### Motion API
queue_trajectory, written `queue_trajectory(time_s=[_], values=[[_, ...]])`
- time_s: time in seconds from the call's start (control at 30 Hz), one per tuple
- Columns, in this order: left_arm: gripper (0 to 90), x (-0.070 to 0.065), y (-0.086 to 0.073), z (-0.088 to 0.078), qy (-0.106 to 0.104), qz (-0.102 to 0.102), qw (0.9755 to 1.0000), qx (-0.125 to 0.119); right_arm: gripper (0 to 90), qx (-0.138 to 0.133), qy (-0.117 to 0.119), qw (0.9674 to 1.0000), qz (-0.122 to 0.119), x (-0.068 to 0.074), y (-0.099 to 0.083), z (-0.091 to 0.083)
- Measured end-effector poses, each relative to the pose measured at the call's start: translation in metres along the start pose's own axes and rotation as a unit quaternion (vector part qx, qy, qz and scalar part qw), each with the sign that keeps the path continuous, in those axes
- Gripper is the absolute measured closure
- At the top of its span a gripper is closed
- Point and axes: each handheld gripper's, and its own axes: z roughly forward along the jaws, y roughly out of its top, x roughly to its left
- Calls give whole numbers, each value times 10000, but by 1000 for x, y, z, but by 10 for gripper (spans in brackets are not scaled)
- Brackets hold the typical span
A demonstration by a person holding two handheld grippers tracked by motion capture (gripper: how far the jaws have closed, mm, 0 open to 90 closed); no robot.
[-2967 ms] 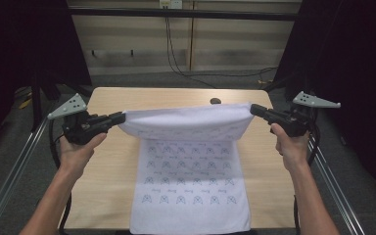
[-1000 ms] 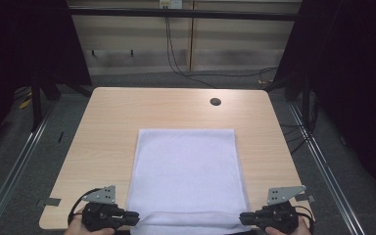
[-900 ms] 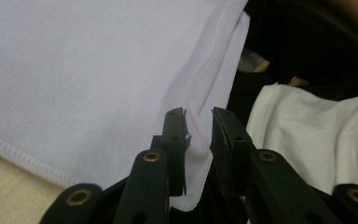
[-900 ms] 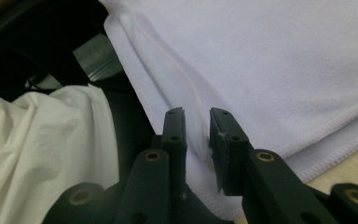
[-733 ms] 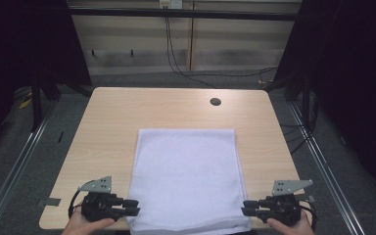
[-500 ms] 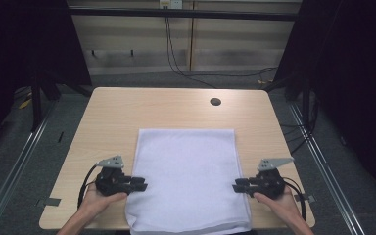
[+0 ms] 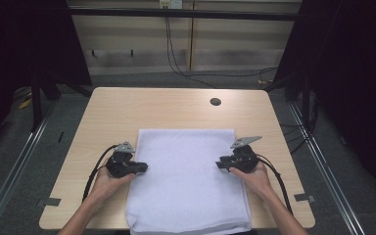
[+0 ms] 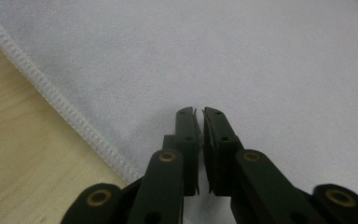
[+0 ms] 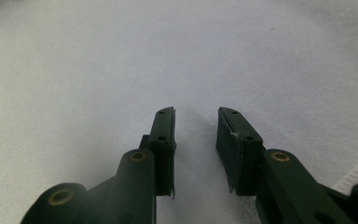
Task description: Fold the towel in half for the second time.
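The light wooden rectangular bench (image 7: 107, 117) carries a white folded terry-cloth towel (image 7: 188, 181), which lies flat on the near half of the bench, its near edge reaching the bench's front edge. The towel's stitched hem (image 8: 60, 107) runs diagonally across the left gripper view, with bare wood beside it.

The left black two-jaw claw (image 7: 144, 168) is held in the person's left hand (image 7: 108, 182) and sits at the towel's left edge, pointing inward over the cloth. Its jaws have just been closing. In the left gripper view (image 8: 200, 112) they stand almost together with only a thin slit between the pads; no fold of cloth is seen caught between them, so the claw is clenched on nothing, its tips over the towel surface.

The right black two-jaw claw (image 7: 219, 164) is held in the right hand (image 7: 257, 177) at the towel's right side, pointing inward. In the right gripper view (image 9: 196, 112) its jaws stand apart with plain cloth showing in the gap: released, grasping nothing.

A small dark round hole (image 7: 215, 102) lies in the bench top beyond the towel, well apart from it.
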Motion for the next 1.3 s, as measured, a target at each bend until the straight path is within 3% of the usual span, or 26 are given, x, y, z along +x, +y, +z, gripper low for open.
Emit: queue_trajectory(time_s=[0.07,0.23,0.33,0.5,0.57,0.77,0.87,0.97,1.03,1.07,1.1,1.17,1.27,1.3], values=[[862,-1,-1,-1,-11,-13,10000,-21,675,15,-39,10000,-62,2,-2,1],[868,-12,-14,-8,-320,-79,9995,-28,675,129,196,9997,109,8,-9,-6],[869,-24,-23,-13,-442,54,9990,9,677,214,285,9994,41,16,-15,-12],[870,-33,-29,-17,-519,34,9986,42,675,334,150,9992,-136,34,-22,-18],[870,-37,-35,-20,-613,-47,9981,21,676,337,268,9990,-83,36,-25,-20],[864,-52,-48,-31,-775,-42,9969,157,676,373,587,9976,-8,51,-38,-29],[780,-61,-53,-38,-956,-79,9949,316,673,448,658,9968,-60,63,-45,-35],[722,-65,-50,-40,-893,20,9954,334,644,421,593,9973,-139,67,-46,-41],[694,-57,-43,-40,-824,-1,9963,227,643,167,463,9987,-94,61,-42,-48],[682,-52,-40,-40,-756,-37,9970,132,644,-77,378,9993,-12,51,-37,-52],[682,-42,-33,-40,-658,-84,9978,-7,649,-156,289,9995,39,44,-34,-55],[682,-24,-21,-41,-432,-171,9987,-221,650,-258,-52,9996,89,20,-23,-58],[685,-1,-8,-40,-234,-320,9982,-447,614,-357,-213,9985,343,-13,-13,-53],[688,3,-6,-39,-254,-361,9977,-516,606,-361,-211,9983,399,-20,-11,-50]])
